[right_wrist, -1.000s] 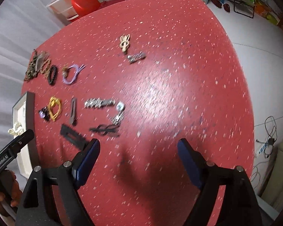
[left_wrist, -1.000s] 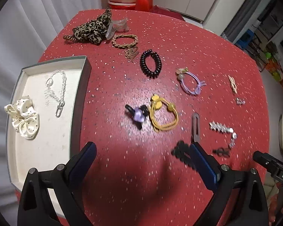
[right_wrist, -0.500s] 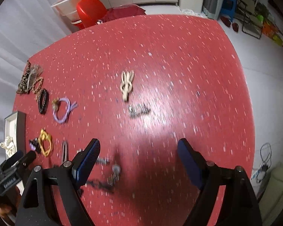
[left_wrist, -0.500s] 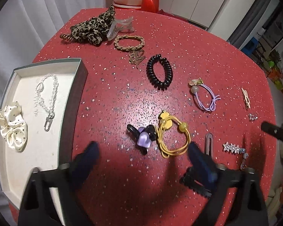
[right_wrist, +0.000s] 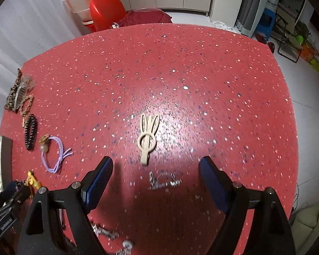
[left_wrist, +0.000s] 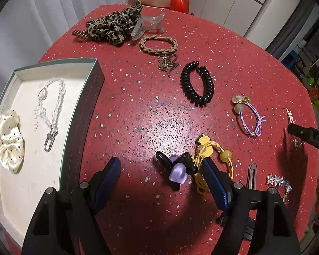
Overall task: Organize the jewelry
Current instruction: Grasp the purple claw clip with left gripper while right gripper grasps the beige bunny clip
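Note:
My left gripper [left_wrist: 159, 170] is open and empty, low over the red table, with a black-and-purple hair tie [left_wrist: 176, 169] between its fingers and a yellow hair tie [left_wrist: 212, 161] by the right finger. A grey tray [left_wrist: 83, 114] at the left holds a clear bead bracelet [left_wrist: 51, 106] and a cream scrunchie [left_wrist: 7, 140]. My right gripper [right_wrist: 155, 174] is open and empty, with a small silver clip [right_wrist: 163, 181] between its fingers and a beige rabbit-shaped clip [right_wrist: 147, 138] just ahead.
On the table lie a black coil tie [left_wrist: 196, 84], a purple tie [left_wrist: 248, 114], a braided tan bracelet [left_wrist: 159, 44], a leopard scrunchie [left_wrist: 114, 25], a clear claw clip [left_wrist: 146, 26], a grey clip [left_wrist: 252, 175] and a star clip [left_wrist: 276, 180]. A red chair [right_wrist: 106, 10] stands behind.
Both grippers have moved forward and lower over the table. The black-and-purple tie now lies between my left fingers; the silver clip now lies between my right fingers.

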A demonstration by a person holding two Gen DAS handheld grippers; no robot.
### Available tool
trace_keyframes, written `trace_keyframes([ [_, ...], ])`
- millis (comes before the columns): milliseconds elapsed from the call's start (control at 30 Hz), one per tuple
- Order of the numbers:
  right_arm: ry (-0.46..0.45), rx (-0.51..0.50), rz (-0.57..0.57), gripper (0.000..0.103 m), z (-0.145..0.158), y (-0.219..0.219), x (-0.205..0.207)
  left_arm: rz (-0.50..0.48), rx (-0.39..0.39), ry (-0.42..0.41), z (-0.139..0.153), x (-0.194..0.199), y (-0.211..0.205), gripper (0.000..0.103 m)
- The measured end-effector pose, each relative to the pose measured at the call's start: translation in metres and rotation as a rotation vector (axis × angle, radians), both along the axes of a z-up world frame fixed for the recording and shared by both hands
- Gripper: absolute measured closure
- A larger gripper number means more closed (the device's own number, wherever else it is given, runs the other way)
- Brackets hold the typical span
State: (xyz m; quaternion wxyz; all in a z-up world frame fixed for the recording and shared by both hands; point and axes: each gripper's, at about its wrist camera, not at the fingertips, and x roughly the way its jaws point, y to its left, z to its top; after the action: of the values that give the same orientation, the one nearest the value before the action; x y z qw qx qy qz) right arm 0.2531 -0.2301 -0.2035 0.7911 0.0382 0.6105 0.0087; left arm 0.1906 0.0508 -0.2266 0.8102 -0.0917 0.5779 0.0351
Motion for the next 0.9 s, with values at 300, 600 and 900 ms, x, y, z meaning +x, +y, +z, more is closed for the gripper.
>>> trace_keyframes([
  [300,-0.039,-0.074,0.062,0.036,0.000,0.017,0.002,-0.044,0.026,-0.015,0.005,-0.003,-0.013,0.062],
  [600,-0.055,-0.068,0.080,0.083,0.004,0.030,-0.007,-0.056,-0.012,-0.028,0.014,-0.010,-0.016,0.062],
  [900,-0.059,-0.025,0.034,0.084,0.015,0.014,-0.017,-0.075,-0.024,-0.053,0.029,-0.021,-0.013,0.063],
])
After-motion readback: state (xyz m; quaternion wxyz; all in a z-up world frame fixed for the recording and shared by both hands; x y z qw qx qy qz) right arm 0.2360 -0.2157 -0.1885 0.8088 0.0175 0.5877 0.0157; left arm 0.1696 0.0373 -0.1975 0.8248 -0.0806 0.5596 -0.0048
